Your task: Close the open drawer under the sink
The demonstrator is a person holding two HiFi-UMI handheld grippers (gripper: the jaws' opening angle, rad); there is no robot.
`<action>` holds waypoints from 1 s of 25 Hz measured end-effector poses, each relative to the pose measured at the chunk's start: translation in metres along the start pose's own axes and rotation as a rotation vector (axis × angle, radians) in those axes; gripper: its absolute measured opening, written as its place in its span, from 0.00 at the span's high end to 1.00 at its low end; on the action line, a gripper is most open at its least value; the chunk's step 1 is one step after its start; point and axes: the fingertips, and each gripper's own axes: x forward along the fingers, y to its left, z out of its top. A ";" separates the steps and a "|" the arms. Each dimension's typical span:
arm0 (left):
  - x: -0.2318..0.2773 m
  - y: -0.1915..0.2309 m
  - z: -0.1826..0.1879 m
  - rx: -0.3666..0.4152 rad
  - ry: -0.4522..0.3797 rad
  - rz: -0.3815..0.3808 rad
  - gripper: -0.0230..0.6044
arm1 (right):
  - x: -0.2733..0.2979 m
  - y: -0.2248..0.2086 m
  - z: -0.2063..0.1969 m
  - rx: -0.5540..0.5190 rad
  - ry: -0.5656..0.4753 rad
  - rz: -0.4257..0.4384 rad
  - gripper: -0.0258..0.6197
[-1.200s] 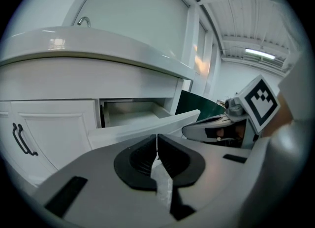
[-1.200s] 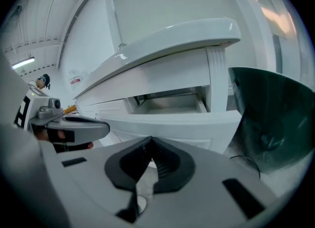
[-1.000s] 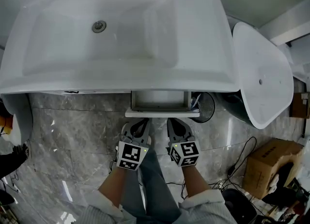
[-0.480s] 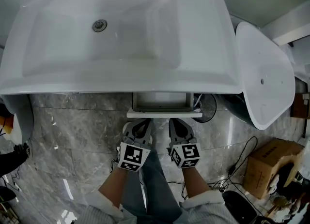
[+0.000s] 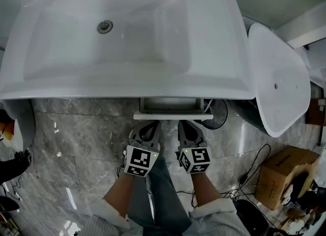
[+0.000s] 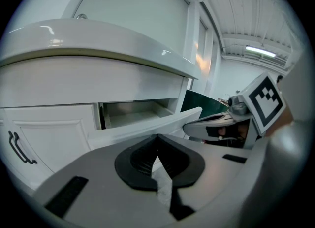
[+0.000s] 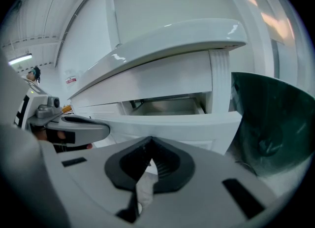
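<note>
The white drawer (image 5: 172,108) sticks out a short way from under the front rim of the white sink (image 5: 127,79). Both grippers are side by side with their tips at its front panel (image 5: 172,116), and appear to touch it. My left gripper (image 5: 149,126) is shut and holds nothing, and so is my right gripper (image 5: 185,126). In the left gripper view the shut left gripper (image 6: 157,141) points at the drawer front (image 6: 142,126). In the right gripper view the shut right gripper (image 7: 150,144) points at the drawer front (image 7: 187,123); the inside (image 7: 172,106) shows nothing.
A white oval fixture (image 5: 275,77) stands at the right, with a dark bin (image 5: 220,113) beside the drawer. A cardboard box (image 5: 285,176) and cables (image 5: 249,171) lie on the marble floor. A cabinet door with a black handle (image 6: 19,148) is left of the drawer.
Both grippers have moved forward towards the cabinet, and the drawer front has slid a little way in under the sink rim.
</note>
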 end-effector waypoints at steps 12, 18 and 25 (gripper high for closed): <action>0.014 0.015 0.010 0.018 -0.007 0.015 0.94 | 0.018 -0.005 0.014 -0.009 -0.009 -0.002 0.95; 0.022 0.022 0.019 0.028 -0.015 0.017 0.94 | 0.027 -0.010 0.022 -0.013 -0.019 -0.007 0.95; 0.033 0.032 0.024 0.034 -0.018 0.017 0.94 | 0.040 -0.015 0.033 -0.024 -0.029 -0.013 0.95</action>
